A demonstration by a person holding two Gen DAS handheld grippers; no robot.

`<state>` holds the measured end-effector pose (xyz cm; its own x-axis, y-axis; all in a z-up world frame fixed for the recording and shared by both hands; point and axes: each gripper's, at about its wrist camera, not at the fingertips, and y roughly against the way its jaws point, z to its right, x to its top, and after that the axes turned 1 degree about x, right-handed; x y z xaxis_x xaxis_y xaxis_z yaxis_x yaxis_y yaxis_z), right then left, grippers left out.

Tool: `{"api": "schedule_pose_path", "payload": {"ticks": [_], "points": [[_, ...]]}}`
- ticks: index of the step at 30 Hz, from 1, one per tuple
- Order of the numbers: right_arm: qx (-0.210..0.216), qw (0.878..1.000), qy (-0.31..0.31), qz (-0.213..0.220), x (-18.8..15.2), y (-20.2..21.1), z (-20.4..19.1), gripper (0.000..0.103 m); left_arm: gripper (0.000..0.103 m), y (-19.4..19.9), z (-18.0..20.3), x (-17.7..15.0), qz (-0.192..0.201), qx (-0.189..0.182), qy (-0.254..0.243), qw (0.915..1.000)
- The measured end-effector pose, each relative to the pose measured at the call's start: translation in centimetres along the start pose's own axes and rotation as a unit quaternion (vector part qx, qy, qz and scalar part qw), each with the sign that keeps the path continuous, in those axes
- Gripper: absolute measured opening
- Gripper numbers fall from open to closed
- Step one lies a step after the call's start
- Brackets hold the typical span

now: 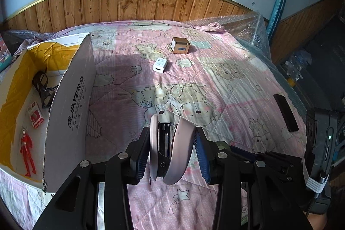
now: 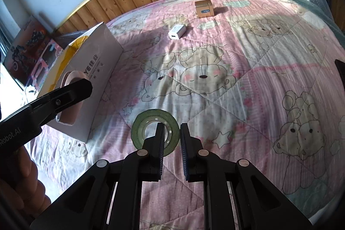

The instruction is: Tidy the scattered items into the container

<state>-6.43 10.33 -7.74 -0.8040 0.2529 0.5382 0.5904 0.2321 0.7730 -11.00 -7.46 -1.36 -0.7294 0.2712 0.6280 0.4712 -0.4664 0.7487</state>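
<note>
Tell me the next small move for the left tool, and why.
Probably carry the left tool left over the box wall and release. It is already shut on the pink stapler, and the box sits just to its left with glasses and a red figure inside. The right tool is open over the tape roll.

"JiAYE" on box (image 1: 71,109) wall

The left gripper (image 1: 172,143) clamps a pink stapler (image 1: 170,146) above the bed (image 1: 237,83), beside the white cardboard box (image 1: 71,109) holding a red figurine (image 1: 27,151).
</note>
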Motion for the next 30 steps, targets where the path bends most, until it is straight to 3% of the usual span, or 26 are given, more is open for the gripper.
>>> {"api": "schedule_pose_path", "payload": {"ticks": [13, 30], "points": [[0.009, 0.999, 0.023, 0.025, -2.0, 3.5, -5.0, 0.014, 0.042, 7.3, -0.5, -1.4, 0.055, -0.03, -0.006, 0.998], [0.051, 0.995, 0.08, 0.021, -2.7, 4.0, -12.0, 0.014, 0.042, 12.8, -5.5, -2.8, 0.098, -0.023, 0.04, 0.9941]]}}
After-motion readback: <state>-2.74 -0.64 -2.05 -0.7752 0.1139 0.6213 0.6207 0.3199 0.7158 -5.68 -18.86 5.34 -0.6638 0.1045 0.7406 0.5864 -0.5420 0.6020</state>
